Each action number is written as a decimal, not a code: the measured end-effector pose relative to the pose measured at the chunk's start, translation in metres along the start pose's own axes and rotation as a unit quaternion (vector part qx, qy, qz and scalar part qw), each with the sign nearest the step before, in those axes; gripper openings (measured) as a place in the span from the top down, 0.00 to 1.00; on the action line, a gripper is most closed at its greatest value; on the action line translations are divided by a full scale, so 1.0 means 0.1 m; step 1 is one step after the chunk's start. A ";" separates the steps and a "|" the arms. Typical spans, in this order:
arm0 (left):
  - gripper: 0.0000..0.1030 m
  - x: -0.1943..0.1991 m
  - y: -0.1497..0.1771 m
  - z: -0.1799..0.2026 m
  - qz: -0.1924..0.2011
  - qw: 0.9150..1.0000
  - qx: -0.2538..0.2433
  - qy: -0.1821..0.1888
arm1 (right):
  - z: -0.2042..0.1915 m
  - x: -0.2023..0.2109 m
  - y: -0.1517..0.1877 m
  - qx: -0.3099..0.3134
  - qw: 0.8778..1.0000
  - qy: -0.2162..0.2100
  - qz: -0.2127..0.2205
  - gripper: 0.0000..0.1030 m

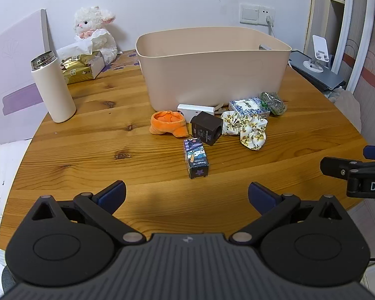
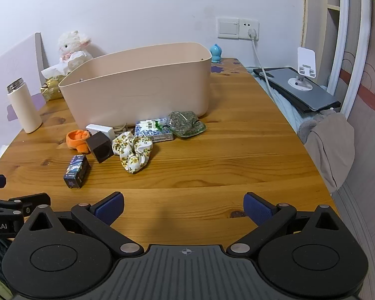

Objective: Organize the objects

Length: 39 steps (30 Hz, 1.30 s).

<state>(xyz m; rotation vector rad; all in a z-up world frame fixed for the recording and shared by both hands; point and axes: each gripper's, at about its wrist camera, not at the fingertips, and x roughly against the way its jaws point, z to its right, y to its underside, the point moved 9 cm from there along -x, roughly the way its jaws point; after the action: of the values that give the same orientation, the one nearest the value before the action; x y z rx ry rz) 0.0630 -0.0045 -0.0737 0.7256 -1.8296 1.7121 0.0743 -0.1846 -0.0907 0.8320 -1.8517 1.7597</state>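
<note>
While both hand-held grippers, left [image 1: 186,195] and right [image 2: 183,206], hover spread and empty at the surface's [image 2: 237,165] near edge, the clutter sits mid-surface before the bin [image 2: 142,85]; start with the nearest box [image 1: 195,157], gripped across its narrow sides.

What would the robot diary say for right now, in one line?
stage: start | left gripper: open, empty | right gripper: open, empty | small items: on table before bin | bin: nothing added yet

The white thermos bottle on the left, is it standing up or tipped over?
Upright. The white thermos bottle stands on its base on the wooden table, steel cap on top.
</note>
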 end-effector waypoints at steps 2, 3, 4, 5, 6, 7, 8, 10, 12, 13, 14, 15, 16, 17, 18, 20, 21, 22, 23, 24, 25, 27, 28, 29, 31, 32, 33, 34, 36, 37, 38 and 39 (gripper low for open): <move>0.00 0.00 0.00 0.00 0.000 1.000 -0.001 -0.001 | -0.01 0.00 0.00 0.001 1.000 0.000 0.000 0.00; 0.00 0.00 -0.01 0.00 0.000 1.000 -0.001 0.000 | -0.01 0.00 0.00 0.002 1.000 0.000 0.001 0.00; 0.00 0.01 -0.01 0.00 -0.001 1.000 -0.001 0.000 | -0.02 0.00 0.00 0.003 1.000 0.000 0.001 0.00; 0.00 0.01 -0.02 -0.01 -0.001 1.000 -0.001 0.000 | -0.02 0.00 0.00 0.004 1.000 0.001 0.002 0.00; 0.00 0.01 -0.02 -0.01 -0.002 1.000 -0.002 0.001 | -0.02 0.00 0.00 0.004 1.000 0.001 0.002 0.00; 0.00 0.01 -0.02 -0.01 -0.001 1.000 -0.001 0.001 | -0.02 0.00 0.00 0.004 1.000 0.002 0.002 0.00; 0.00 0.01 -0.02 -0.01 -0.001 1.000 -0.001 0.001 | -0.02 0.00 0.00 0.003 1.000 0.001 0.001 0.00; 0.00 0.01 -0.03 -0.02 0.000 1.000 -0.001 0.002 | -0.02 0.00 0.00 0.000 1.000 -0.001 0.000 0.00; 0.00 0.02 -0.03 -0.02 0.002 1.000 0.001 0.004 | -0.02 -0.01 -0.01 0.000 1.000 -0.001 -0.001 0.00; 0.00 0.02 -0.04 -0.02 0.003 1.000 0.001 0.005 | -0.02 -0.01 -0.01 0.000 1.000 -0.001 -0.001 0.00; 0.00 0.02 -0.04 -0.02 0.003 1.000 0.001 0.005 | -0.02 -0.01 -0.01 0.000 1.000 0.000 0.000 0.00; 0.00 0.03 -0.04 -0.02 0.003 1.000 0.000 0.005 | -0.01 -0.02 -0.01 0.000 1.000 0.001 0.000 0.00; 0.00 0.03 -0.05 -0.01 0.004 1.000 -0.001 0.005 | -0.01 -0.02 -0.01 -0.001 1.000 0.001 0.001 0.00; 0.00 0.03 -0.05 -0.01 0.005 1.000 -0.002 0.005 | -0.01 -0.02 -0.01 -0.002 1.000 0.002 0.001 0.00; 0.00 0.04 -0.05 0.00 0.006 1.000 -0.004 0.006 | 0.00 -0.02 -0.01 -0.003 1.000 0.002 0.001 0.00; 0.00 0.04 -0.05 0.02 0.007 1.000 -0.005 0.007 | 0.01 -0.02 -0.01 -0.004 1.000 0.003 0.002 0.00; 0.00 0.04 -0.05 0.02 0.007 1.000 -0.006 0.007 | 0.02 -0.02 -0.01 -0.004 1.000 0.003 0.003 0.00; 0.00 0.04 -0.06 0.02 0.008 1.000 -0.007 0.007 | 0.01 -0.02 -0.01 -0.004 1.000 0.004 0.003 0.00; 0.00 0.04 -0.06 0.03 0.009 1.000 -0.009 0.007 | 0.01 -0.02 -0.01 -0.004 1.000 0.004 0.003 0.00; 0.00 0.04 -0.07 0.03 0.010 1.000 -0.010 0.007 | 0.01 -0.02 -0.01 -0.004 1.000 0.003 0.002 0.00; 0.00 0.05 -0.07 0.04 0.011 1.000 -0.010 0.007 | 0.01 -0.03 -0.01 -0.004 1.000 0.003 0.002 0.00; 0.00 0.04 -0.08 0.03 0.011 1.000 -0.012 0.007 | 0.00 -0.03 -0.01 -0.002 1.000 0.003 0.001 0.00; 0.00 0.04 -0.08 0.03 0.011 1.000 -0.011 0.007 | -0.01 -0.03 -0.02 -0.001 1.000 0.003 0.001 0.00; 0.00 0.04 -0.08 0.02 0.011 1.000 -0.010 0.007 | -0.01 -0.03 -0.02 0.000 1.000 0.003 0.002 0.00; 0.00 0.03 -0.09 0.00 0.010 1.000 -0.007 0.006 | -0.01 -0.03 -0.02 0.001 1.000 0.003 0.003 0.00; 0.00 0.02 -0.09 0.00 0.009 1.000 -0.006 0.006 | -0.01 -0.04 -0.03 0.001 1.000 0.003 0.003 0.00; 0.00 0.02 -0.09 -0.01 0.010 1.000 -0.005 0.006 | -0.01 -0.04 -0.04 0.002 1.000 0.004 0.003 0.00; 0.00 0.02 -0.09 -0.01 0.010 1.000 -0.004 0.007 | -0.01 -0.04 -0.04 0.003 1.000 0.004 0.004 0.00; 0.00 0.02 -0.09 -0.01 0.010 1.000 -0.005 0.007 | -0.01 -0.05 -0.05 0.004 1.000 0.005 0.004 0.00; 0.00 0.03 -0.09 -0.01 0.011 1.000 -0.004 0.008 | -0.01 -0.05 -0.05 0.004 1.000 0.006 0.004 0.00; 0.00 0.03 -0.09 -0.01 0.013 1.000 -0.002 0.008 | -0.01 -0.05 -0.05 0.004 1.000 0.006 0.004 0.00; 0.00 0.03 -0.10 -0.02 0.015 1.000 0.000 0.009 | -0.01 -0.06 -0.05 0.005 1.000 0.006 0.004 0.00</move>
<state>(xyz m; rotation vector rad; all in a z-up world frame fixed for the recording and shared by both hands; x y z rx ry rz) 0.0682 -0.0033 -0.0644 0.6847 -1.8377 1.7313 0.0822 -0.1831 -0.0907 0.8165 -1.8421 1.7755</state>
